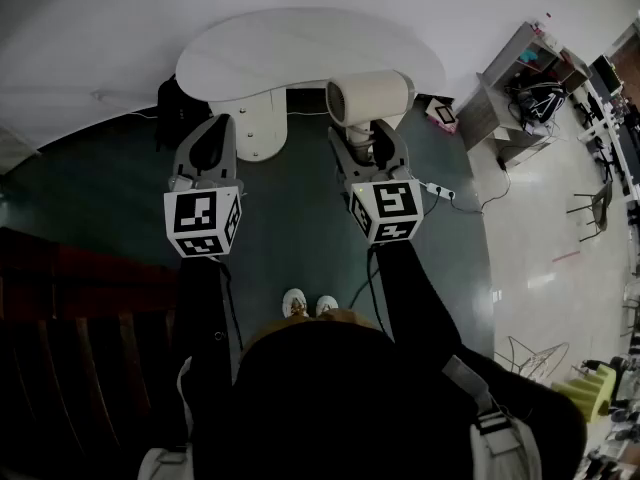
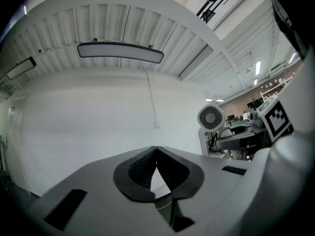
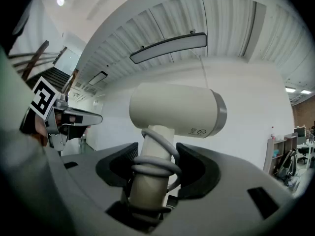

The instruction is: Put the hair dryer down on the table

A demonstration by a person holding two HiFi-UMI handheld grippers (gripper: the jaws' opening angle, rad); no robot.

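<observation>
Two grippers reach forward level, side by side. The left gripper [image 1: 224, 121] is empty, its jaws pressed together. The right gripper [image 1: 361, 134] pinches the cord-wrapped handle of the cream hair dryer [image 1: 371, 96], held upright over the white tabletop's [image 1: 260, 43] near edge.

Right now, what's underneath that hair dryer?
The right gripper clamps the hair dryer by its cord-wrapped handle. Around it, white table and dark floor show; directly beneath its body is hidden.
</observation>
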